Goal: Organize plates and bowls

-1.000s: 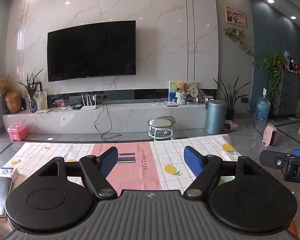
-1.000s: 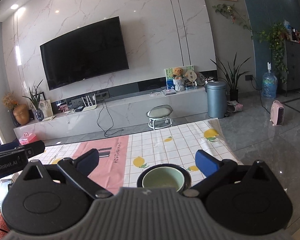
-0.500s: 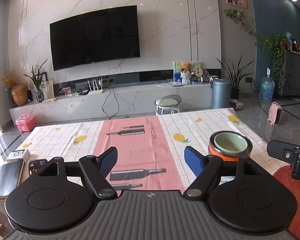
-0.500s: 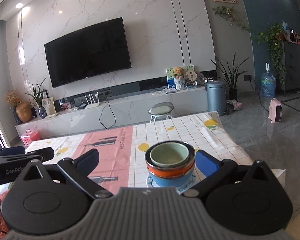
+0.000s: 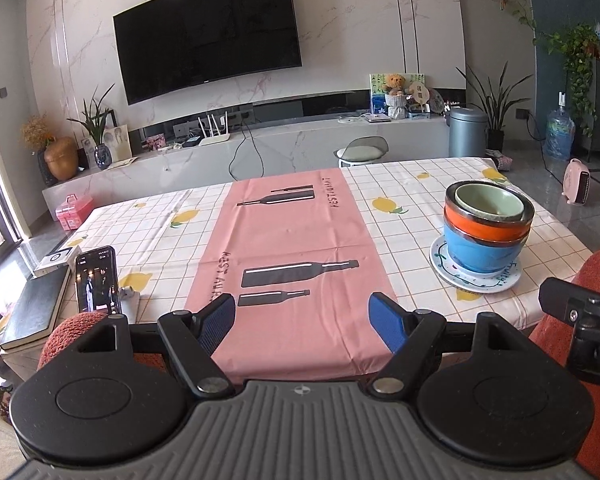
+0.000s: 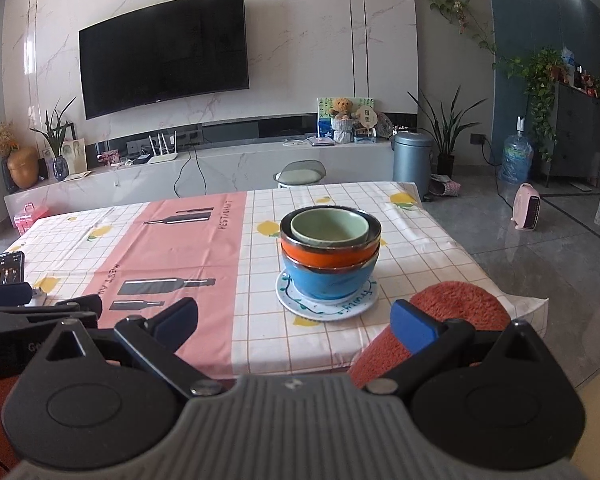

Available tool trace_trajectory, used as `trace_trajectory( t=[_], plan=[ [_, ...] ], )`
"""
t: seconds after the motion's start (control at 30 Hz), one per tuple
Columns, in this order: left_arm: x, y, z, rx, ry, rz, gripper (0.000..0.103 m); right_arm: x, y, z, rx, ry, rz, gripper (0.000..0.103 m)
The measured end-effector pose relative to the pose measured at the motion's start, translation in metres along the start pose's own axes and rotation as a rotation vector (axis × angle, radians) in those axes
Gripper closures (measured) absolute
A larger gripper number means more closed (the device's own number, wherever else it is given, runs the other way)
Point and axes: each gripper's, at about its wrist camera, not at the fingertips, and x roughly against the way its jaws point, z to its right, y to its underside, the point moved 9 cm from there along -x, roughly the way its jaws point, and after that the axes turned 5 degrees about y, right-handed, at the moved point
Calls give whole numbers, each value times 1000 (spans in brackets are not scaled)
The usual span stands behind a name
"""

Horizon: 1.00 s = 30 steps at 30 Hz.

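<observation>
Marble wall panels and a wide black television fill the background behind a counter covered by a white checked lemon-print cloth with a pink centre strip.

Held at the near edge of that counter, the left hand-held gripper has its blue-padded fingers spread wide with nothing between them; the pink strip lies straight ahead of it. Ahead and to its right stands the stack of dishes: a pale green ceramic bowl nested in an orange bowl with a dark metallic rim, that one seated in a glossy blue bowl, all on a small white plate with green vine trim. To the left of this hand-held gripper, a black smartphone with a lit screen stands propped, beside a black notebook.

The right hand-held gripper is likewise spread open and empty, also back at the counter's near edge. The bowl stack on its plate sits just ahead of it, roughly centred between the fingers but clear of both pads. A rust-orange fuzzy cushion or chair back rises behind its right finger.
</observation>
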Motion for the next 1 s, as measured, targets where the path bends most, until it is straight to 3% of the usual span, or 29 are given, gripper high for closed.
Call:
trace_trajectory(
  t=[1.0],
  plan=[
    [4, -3, 1, 32, 22, 3, 14, 8, -1, 0, 2, 2, 21, 3]
  ],
)
